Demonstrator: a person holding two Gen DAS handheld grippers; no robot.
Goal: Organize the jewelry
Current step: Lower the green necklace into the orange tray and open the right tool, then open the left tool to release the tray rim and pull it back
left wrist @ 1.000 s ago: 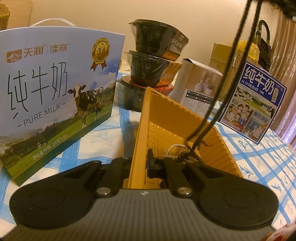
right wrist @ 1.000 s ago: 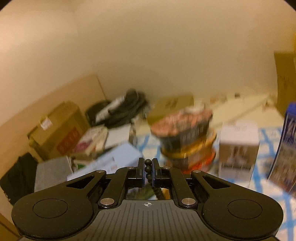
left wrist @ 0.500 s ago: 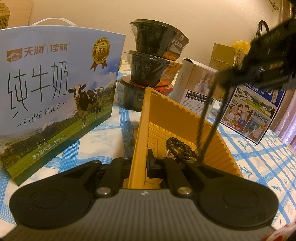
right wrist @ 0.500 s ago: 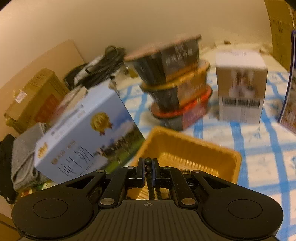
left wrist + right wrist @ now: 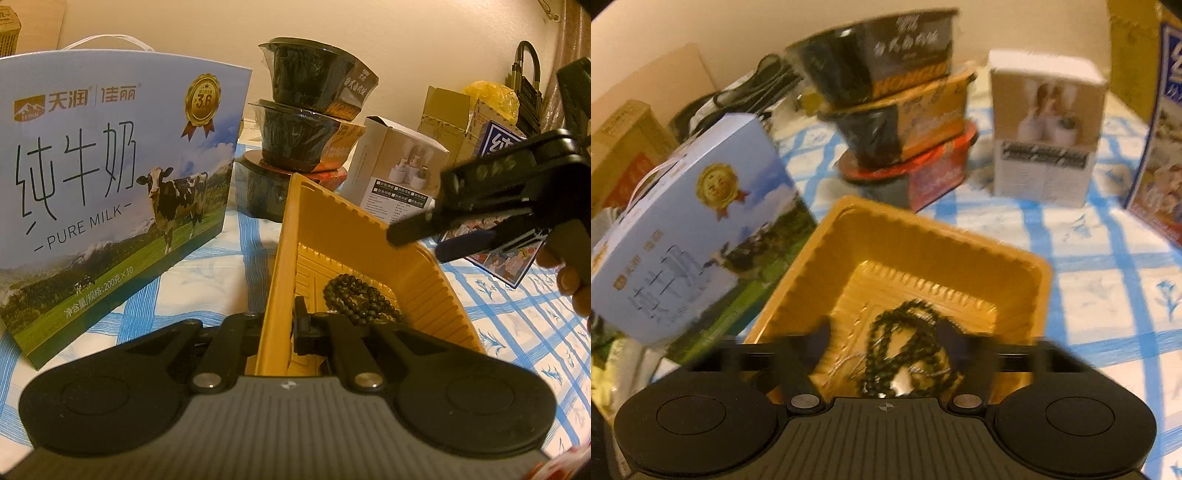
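A yellow plastic tray (image 5: 354, 236) stands on the blue-checked cloth. My left gripper (image 5: 279, 325) is shut on the tray's near wall. A dark bead necklace (image 5: 360, 299) lies heaped on the tray floor; it also shows in the right wrist view (image 5: 905, 350), with a thin silver chain (image 5: 846, 363) beside it. My right gripper (image 5: 882, 336) is open and empty, hovering just above the tray (image 5: 923, 236). It appears in the left wrist view (image 5: 436, 236) over the tray's right wall.
A pure-milk carton box (image 5: 107, 177) stands left of the tray. Stacked noodle bowls (image 5: 306, 122) and a white box (image 5: 399, 170) stand behind it. A blue milk box (image 5: 506, 206) is at the right. Cardboard boxes sit beyond.
The right gripper came down over the tray, opened and let go of the bead necklace, which now lies heaped in the tray. The left gripper has kept its hold on the tray.
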